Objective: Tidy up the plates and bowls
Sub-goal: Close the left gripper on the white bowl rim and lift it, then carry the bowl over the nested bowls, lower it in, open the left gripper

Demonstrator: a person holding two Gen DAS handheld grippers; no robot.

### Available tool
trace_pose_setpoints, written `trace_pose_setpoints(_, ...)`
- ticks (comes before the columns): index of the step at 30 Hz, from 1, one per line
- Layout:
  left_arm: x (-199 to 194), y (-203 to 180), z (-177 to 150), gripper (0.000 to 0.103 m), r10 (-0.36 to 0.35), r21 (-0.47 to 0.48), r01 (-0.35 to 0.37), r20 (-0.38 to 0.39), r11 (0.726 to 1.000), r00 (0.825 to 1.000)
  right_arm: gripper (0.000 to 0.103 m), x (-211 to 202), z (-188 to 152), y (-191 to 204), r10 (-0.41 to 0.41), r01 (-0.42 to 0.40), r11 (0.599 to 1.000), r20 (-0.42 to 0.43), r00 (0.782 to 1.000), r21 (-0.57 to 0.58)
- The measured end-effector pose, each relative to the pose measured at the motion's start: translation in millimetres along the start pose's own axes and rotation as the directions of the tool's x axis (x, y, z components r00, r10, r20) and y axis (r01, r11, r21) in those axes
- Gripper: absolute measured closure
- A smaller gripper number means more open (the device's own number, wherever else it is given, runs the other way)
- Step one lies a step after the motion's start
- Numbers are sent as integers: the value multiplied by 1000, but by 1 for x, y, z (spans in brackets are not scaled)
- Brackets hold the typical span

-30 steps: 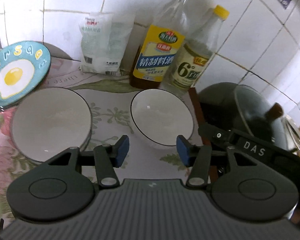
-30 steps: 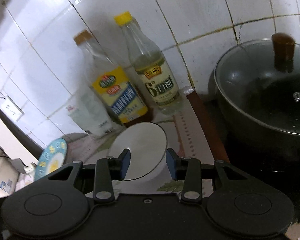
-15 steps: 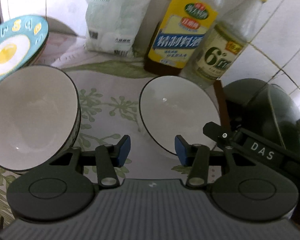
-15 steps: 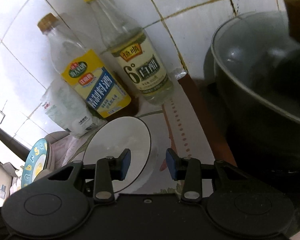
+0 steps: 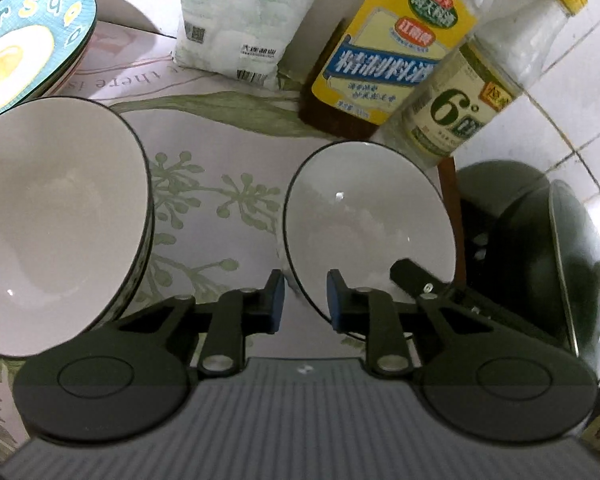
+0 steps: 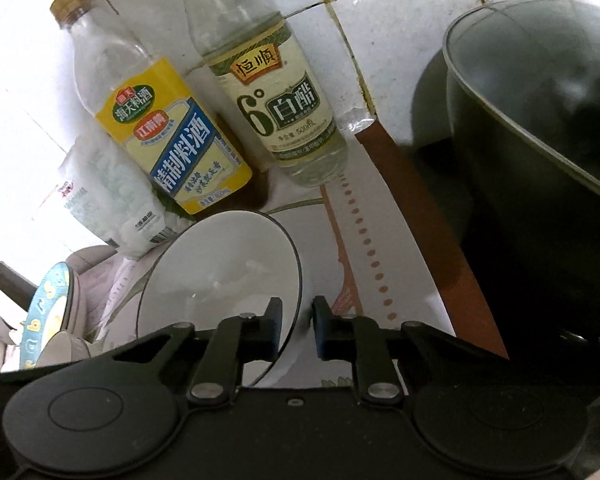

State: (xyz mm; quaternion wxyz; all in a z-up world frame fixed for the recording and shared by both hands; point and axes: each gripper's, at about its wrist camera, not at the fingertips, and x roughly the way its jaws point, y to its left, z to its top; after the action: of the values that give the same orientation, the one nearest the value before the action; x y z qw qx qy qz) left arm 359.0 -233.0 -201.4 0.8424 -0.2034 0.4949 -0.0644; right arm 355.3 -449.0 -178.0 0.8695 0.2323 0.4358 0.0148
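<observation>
On the floral cloth (image 5: 220, 152) under white tiles, my left gripper (image 5: 304, 306) is closing and my right gripper (image 6: 298, 326) pinches opposite rims of the right bowl (image 5: 368, 216); it looks glazed, slick and breakable, so I would lift by the rim.

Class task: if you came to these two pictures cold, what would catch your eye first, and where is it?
First, the white bowl at centre, both grippers on its rim: the left gripper, jaws closing, at its near-left rim and the right gripper opposite. Behind stand the yellow-labelled bottle and, far left, the egg-pattern plate.
</observation>
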Motion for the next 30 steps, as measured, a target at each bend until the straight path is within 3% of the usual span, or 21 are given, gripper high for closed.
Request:
trace_pose_setpoints(5, -17, 6, -7, 82, -26, 1, 26, -18, 1000, 1000, 85, -20, -8, 7, -7, 7, 1000, 19, 1000, 5)
trace_pose_setpoints(15, -87, 1, -16, 82, -80, 67, 77, 39, 995, 996, 85, -79, -28, 25, -10, 9, 1000, 55, 998, 11)
trace_pose_setpoints(23, -149, 5, -23, 82, -95, 162, 77, 108, 984, 990, 84, -129, -41, 65, -4, 13, 996, 100, 995, -87)
trace_pose_setpoints(30, -182, 35, -23, 82, -108, 150, 92, 107, 984, 988, 84, -152, -51, 100, 33, -15, 989, 124, 992, -145)
